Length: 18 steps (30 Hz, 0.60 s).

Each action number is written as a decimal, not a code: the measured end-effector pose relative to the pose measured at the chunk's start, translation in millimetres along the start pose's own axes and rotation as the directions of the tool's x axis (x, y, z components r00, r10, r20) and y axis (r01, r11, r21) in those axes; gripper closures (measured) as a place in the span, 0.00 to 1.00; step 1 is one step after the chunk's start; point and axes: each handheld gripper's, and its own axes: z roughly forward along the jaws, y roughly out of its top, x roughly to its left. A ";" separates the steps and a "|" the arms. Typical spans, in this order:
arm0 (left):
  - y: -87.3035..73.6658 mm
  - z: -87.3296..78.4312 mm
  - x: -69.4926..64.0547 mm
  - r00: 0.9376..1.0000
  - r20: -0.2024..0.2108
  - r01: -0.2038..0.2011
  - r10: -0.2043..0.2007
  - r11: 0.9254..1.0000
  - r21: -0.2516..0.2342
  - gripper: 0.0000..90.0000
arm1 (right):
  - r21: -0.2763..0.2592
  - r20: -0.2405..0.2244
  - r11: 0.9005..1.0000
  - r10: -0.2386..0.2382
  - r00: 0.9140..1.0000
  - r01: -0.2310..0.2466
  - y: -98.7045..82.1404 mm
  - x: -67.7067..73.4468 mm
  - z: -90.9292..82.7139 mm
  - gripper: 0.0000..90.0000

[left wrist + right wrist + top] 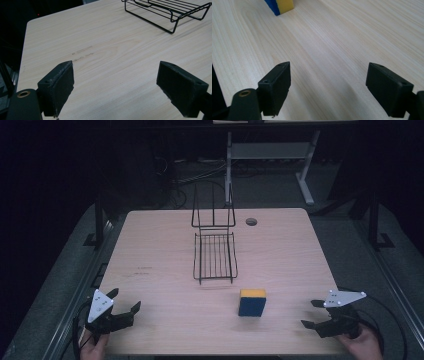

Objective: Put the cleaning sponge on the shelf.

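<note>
Left gripper point(122, 306): held low over the table's near left corner, jaws spread wide with only bare wood between them in the left gripper view.
Right gripper point(314, 314): at the near right corner, jaws likewise released and wide apart, nothing between the pads.
Sponge point(252, 302): yellow top on a blue base, resting on the table point(160, 250) between the two grippers, nearer the right one, ahead of and to the left of its fingers point(275, 86); touching neither.
Wire rack point(215, 252): black, beyond the sponge, well ahead of both sets of fingers, at mid-table.
Cable hole point(251, 222): far edge, just right of the rack.
</note>
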 end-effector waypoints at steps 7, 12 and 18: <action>1.4 2.6 -1.9 1.000 0.004 -0.008 0.008 1.000 0.005 0.15 | 0.003 -0.015 1.000 -0.013 1.000 0.014 2.0 1.1 2.4 0.22; 1.2 1.4 -2.3 1.000 0.003 -0.008 0.008 1.000 0.002 0.15 | 0.013 -0.021 1.000 -0.024 0.999 0.024 4.5 3.0 4.6 0.22; 0.3 -1.0 0.3 1.000 -0.005 -0.001 0.001 1.000 -0.001 0.15 | 0.017 -0.029 0.999 -0.049 0.998 0.049 13.2 6.4 6.3 0.22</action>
